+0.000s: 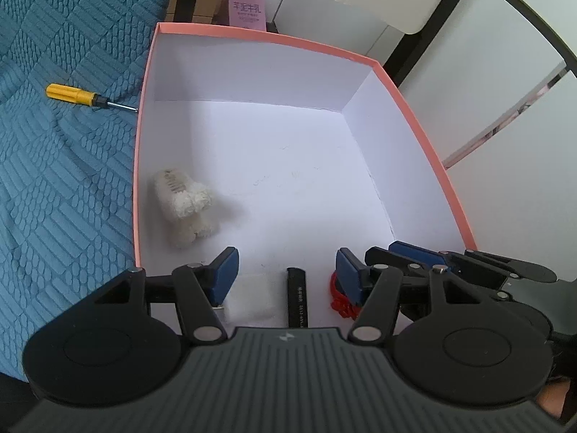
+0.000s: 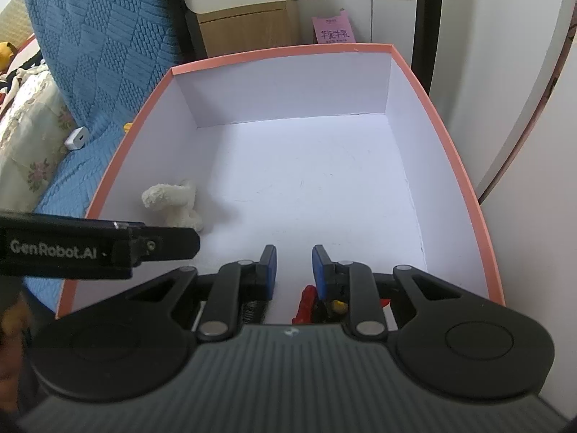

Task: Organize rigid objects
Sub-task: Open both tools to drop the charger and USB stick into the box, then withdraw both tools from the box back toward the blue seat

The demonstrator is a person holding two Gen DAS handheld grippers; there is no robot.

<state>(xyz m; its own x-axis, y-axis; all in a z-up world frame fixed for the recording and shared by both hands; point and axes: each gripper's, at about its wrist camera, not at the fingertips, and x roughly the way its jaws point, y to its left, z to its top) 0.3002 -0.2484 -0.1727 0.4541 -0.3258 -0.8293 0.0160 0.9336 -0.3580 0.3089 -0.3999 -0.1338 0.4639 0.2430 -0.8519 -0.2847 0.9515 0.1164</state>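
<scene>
A pink-rimmed box (image 1: 414, 119) with a white inside fills both views. My left gripper (image 1: 286, 274) hangs open over its near end. A black tube (image 1: 297, 297) lies on the floor between the fingers, touching neither pad, with a pale white piece (image 1: 249, 297) beside it. A red toy (image 1: 340, 301) lies by the right finger. My right gripper (image 2: 295, 263) is open with a narrow, empty gap; the red toy (image 2: 306, 301) lies on the floor beneath its fingers. A yellow-handled screwdriver (image 1: 74, 95) lies outside the box on the blue cover.
A white plush toy (image 1: 184, 209) lies inside the box by its left wall. A small white charger (image 2: 77, 139) rests on the blue quilted cover (image 1: 54, 180). White cabinet panels stand right of the box, and a pink carton (image 2: 333, 30) is behind it.
</scene>
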